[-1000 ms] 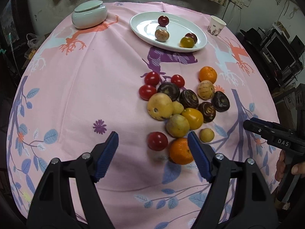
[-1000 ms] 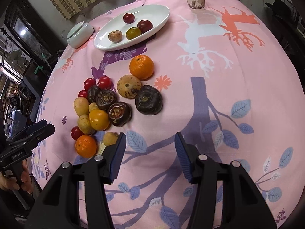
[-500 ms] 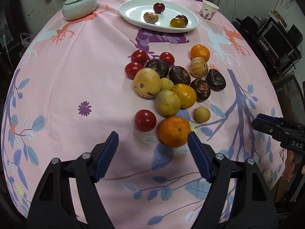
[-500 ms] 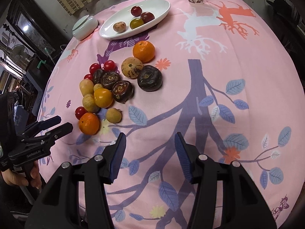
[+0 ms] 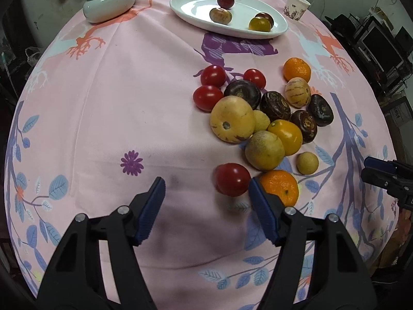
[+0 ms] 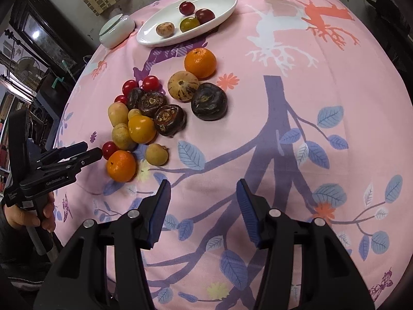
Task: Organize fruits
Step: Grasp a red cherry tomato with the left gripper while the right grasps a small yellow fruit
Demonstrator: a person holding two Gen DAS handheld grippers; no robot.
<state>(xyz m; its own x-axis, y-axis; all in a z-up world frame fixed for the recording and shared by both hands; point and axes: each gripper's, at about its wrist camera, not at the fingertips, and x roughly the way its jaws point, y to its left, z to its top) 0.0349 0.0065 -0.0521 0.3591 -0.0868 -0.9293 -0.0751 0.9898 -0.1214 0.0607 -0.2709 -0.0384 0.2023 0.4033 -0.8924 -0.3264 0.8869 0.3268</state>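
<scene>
A pile of fruit lies on the pink tablecloth: red tomatoes, dark purple fruits, yellow fruits and oranges. My left gripper [image 5: 206, 188] is open, low over the cloth. A red tomato [image 5: 233, 179] lies just inside its right finger, and an orange [image 5: 280, 186] sits behind that finger. The white oval plate [image 5: 196, 13] at the back holds several fruits. My right gripper [image 6: 204, 193] is open and empty over bare cloth, to the right of the pile. The left gripper also shows in the right wrist view [image 6: 77, 152], beside the tomato [image 6: 109, 149].
A pale lidded jar [image 5: 109, 1] stands at the back left. A paper cup [image 5: 296, 6] stands at the back right, past the plate. The table drops off at the right, with dark clutter beyond. The cloth's left half [image 5: 103, 103] is bare.
My left gripper has moved forward and left, so the red tomato now lies between its fingers. My right gripper has drawn closer to the pile.
</scene>
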